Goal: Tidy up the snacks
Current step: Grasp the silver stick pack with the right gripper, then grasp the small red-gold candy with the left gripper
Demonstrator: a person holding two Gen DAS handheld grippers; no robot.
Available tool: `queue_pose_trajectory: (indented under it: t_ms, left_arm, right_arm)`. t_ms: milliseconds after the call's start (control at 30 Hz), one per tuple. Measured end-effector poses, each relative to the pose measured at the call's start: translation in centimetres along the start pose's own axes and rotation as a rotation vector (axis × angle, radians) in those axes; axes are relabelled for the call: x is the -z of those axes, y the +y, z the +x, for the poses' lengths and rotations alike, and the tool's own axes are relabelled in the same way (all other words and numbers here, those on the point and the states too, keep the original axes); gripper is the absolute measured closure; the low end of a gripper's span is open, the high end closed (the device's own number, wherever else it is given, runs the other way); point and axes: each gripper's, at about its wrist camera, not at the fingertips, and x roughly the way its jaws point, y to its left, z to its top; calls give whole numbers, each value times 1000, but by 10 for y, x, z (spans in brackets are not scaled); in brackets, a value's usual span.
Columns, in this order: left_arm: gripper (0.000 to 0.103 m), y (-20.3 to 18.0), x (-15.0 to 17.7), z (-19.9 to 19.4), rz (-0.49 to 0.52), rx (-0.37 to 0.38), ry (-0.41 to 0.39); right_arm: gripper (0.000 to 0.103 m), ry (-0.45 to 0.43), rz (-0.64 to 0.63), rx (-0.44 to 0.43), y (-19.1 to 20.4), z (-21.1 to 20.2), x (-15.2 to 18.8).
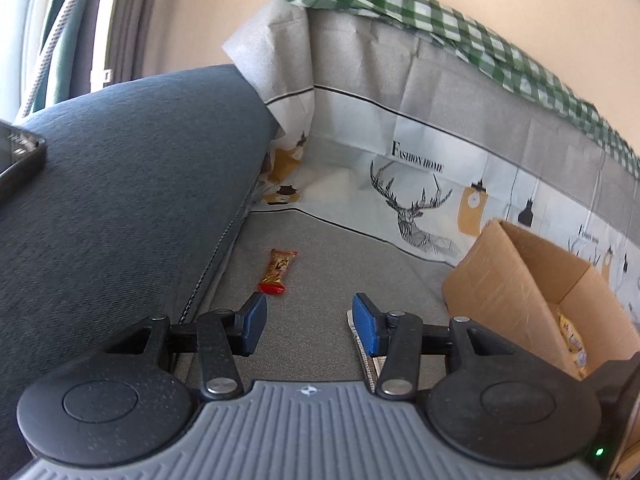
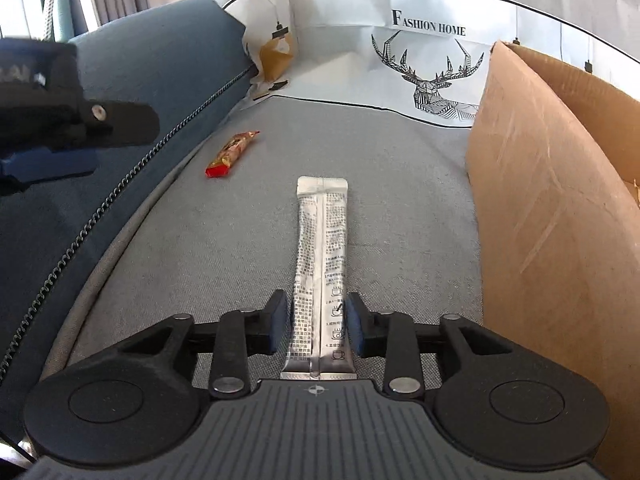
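Right gripper [image 2: 318, 322]: fingers narrowed about the lower part of a silver stick sachet [image 2: 320, 264], the pads at or just off its two long edges; firm contact cannot be confirmed. The sachet lies flat on the grey sofa seat [image 2: 380, 184], just left of the open cardboard box [image 2: 560, 208].

Left gripper [image 1: 308, 316]: fingers wide, holding nothing, standing further left of the box and short of a small red-and-gold snack bar [image 1: 278, 270] that lies near the blue cushion [image 1: 120, 184].

Judgement: the step in hand is the pick-up of the sachet for the box. The film pack is thin and slippery; the fingers should close squarely across its width and lift it level, then clear the box's near wall before release. A yellow packet [image 1: 572, 340] already lies inside the box.

Surroundings: the seat is woven grey fabric with piped edging. Behind the box runs a printed cover with a deer motif [image 2: 436, 76], and green checked cloth [image 1: 440, 20] lies along the top.
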Motion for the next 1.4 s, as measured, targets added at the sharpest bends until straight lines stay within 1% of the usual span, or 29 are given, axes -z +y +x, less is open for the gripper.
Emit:
queue_pose_trajectory:
  t_ms: [133, 167, 233, 267, 300, 333, 400, 433, 533, 667, 833, 867, 967, 1000, 1067, 1200, 1400]
  left_arm:
    - [50, -14, 2, 10, 75, -18, -1]
    - [51, -16, 3, 13, 89, -24, -4]
    - [51, -19, 3, 20, 99, -37, -20]
    - [51, -18, 3, 24, 91, -41, -28]
    - [53, -16, 4, 29, 74, -47, -33]
    - [55, -13, 4, 34, 51, -52, -32]
    - [64, -5, 4, 46, -3, -58, -18]
    - [66, -2, 4, 52, -26, -62, -9]
    - [67, 5, 3, 70, -56, -85, 8]
    - [67, 0, 3, 90, -18, -102, 15]
    - [61, -8, 0, 108, 7, -125, 11]
    - [57, -8, -1, 112, 2, -139, 13]
    - [52, -5, -7, 123, -32, -183, 18]
    - [47, -3, -9, 127, -47, -193, 20]
    - [42, 1, -12, 136, -66, -214, 33]
    - [38, 6, -20, 153, -89, -206, 76]
    - [37, 3, -24, 175, -54, -207, 108]
  right_arm:
    - [64, 13, 14, 4, -3, 5, 1]
    - [64, 23, 19, 3, -3, 8, 0]
    - [65, 12, 11, 9, -2, 10, 0]
    - [67, 6, 8, 11, 0, 10, 0]
    - [72, 2, 13, 12, 0, 11, 0]
    - [74, -2, 25, 9, -1, 10, 0]
    - [75, -9, 45, 3, -4, 9, -2]
    - [75, -14, 52, 7, -6, 8, -3]
    - [75, -31, 75, 26, -11, 5, -8]
    - [75, -7, 99, 38, -14, 8, -10]
    - [74, 13, 107, 42, -14, 12, -12]
    - [74, 15, 109, 43, -14, 13, -12]
    - [74, 18, 122, 40, -15, 14, -12]
    - [74, 17, 123, 41, -15, 14, -11]
    - [74, 19, 128, 40, -15, 15, -11]
    - [74, 20, 126, 44, -14, 18, -13]
    - [74, 12, 110, 50, -12, 18, -10]
